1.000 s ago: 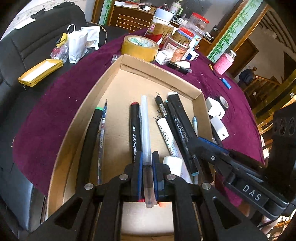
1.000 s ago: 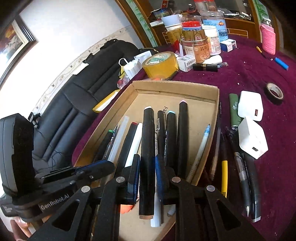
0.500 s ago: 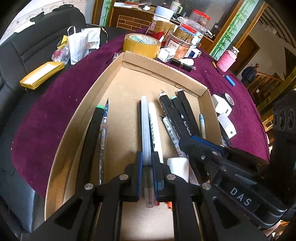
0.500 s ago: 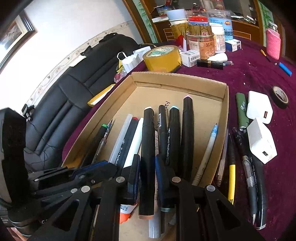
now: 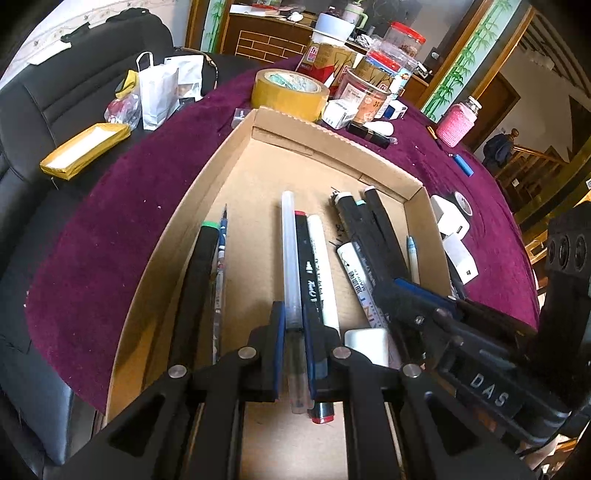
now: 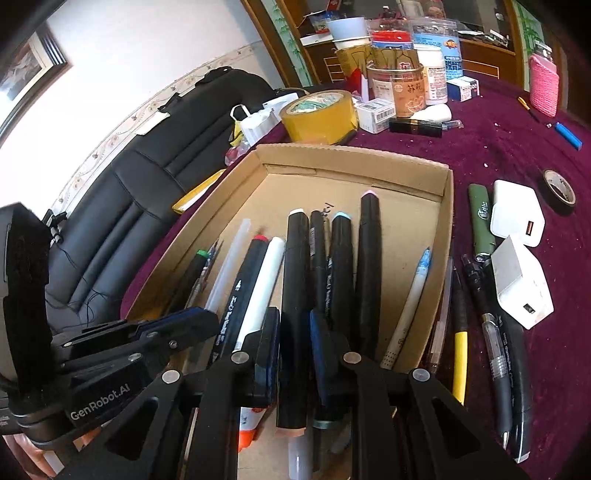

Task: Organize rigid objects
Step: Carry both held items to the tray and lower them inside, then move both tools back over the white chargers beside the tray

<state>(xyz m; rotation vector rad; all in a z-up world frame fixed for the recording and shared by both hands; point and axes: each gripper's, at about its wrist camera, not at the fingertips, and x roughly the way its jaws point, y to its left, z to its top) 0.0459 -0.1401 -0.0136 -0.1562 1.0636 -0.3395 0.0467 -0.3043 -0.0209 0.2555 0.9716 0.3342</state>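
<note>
Left wrist view: the clear pen (image 5: 291, 280) lies in the box (image 5: 207, 192), clamped by the left gripper (image 5: 293, 347); the right gripper (image 6: 293, 354) grips a black marker (image 6: 293, 295) at 3 o'clock. Lifting either could drag touching neighbours askew

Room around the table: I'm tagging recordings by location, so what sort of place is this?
Probably a home living room: a black leather sofa, a wooden cabinet and food jars crowding the cloth-covered table.

home living room | black leather sofa (image 6: 155, 155) | framed picture (image 6: 29, 70) | wooden staircase (image 5: 532, 166) | cluttered maroon-clothed table (image 5: 110, 229)
</note>
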